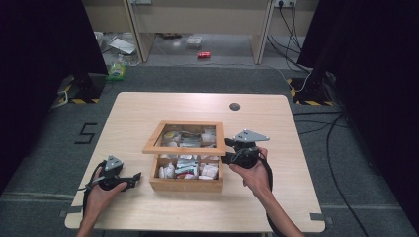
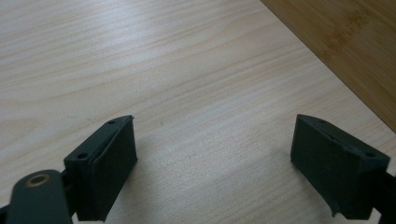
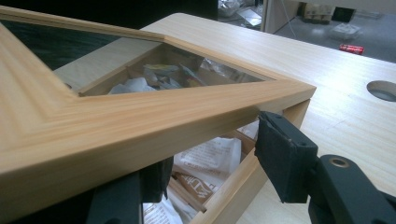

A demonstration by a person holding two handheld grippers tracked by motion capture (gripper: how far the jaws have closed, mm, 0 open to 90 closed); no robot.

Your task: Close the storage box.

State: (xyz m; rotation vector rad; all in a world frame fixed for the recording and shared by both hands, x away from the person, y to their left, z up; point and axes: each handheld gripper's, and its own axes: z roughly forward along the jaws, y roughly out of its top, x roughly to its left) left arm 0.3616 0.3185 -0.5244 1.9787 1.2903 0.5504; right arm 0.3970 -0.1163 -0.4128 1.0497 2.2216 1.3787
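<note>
A wooden box (image 1: pixel 185 185) stands in the middle of the table, with white and coloured sachets (image 1: pixel 188 170) in its compartments. Its glass-paned lid (image 1: pixel 154 139) is tilted up at the front. My right gripper (image 1: pixel 227 151) sits at the box's right side. In the right gripper view the lid's frame (image 3: pixel 140 126) lies across the right gripper (image 3: pixel 217 164), whose jaws stand apart beneath that edge, above the sachets (image 3: pixel 208 156). My left gripper (image 1: pixel 135 178) rests low over the table left of the box. Its jaws (image 2: pixel 215 163) are open over bare wood, the box wall (image 2: pixel 355 46) just beyond.
The light wooden table (image 1: pixel 148 108) has a round cable hole (image 1: pixel 234 106) near its far edge, also visible as the hole (image 3: pixel 383 91) past the lid. Bare tabletop lies all round the box. Cables, a red can (image 1: pixel 204 55) and clutter lie on the floor beyond.
</note>
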